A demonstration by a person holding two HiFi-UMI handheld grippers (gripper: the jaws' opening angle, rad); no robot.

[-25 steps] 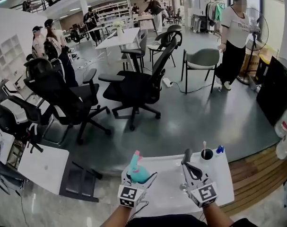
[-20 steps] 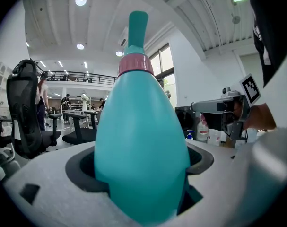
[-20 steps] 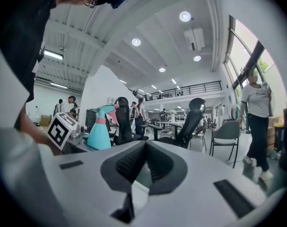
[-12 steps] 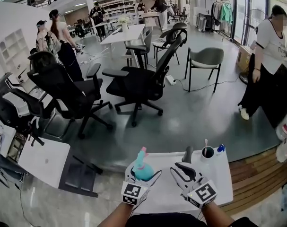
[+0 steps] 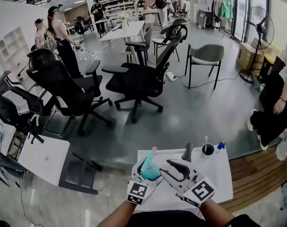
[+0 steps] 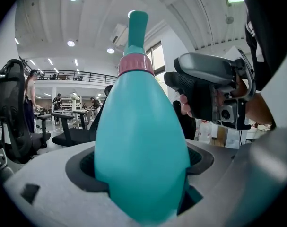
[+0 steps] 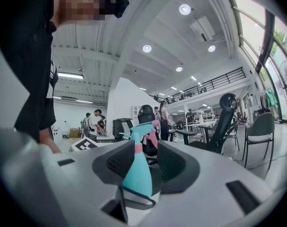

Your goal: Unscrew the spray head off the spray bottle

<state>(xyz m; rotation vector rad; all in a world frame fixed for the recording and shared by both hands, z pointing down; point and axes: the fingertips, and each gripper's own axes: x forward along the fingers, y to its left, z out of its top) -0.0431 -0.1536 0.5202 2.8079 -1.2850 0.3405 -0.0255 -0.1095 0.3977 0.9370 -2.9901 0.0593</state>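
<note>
The left gripper (image 5: 147,173) points forward over the near-left corner of the white worktop (image 5: 214,174), its jaws clamped on the belly of the teal spray bottle (image 6: 141,145). The bottle stands upright, with its pink collar (image 6: 135,65) and spray head (image 7: 142,126) on top. The right gripper (image 5: 164,166) lies level just beside it, turned leftward at the bottle. Its 2 jaws are spread, the bottle shows in the gap, and neither pad presses on it. 1 second ago this gripper pointed away along the worktop with its jaws together; they have just been opening. The left gripper and bottle have shifted slightly rightward.
</note>
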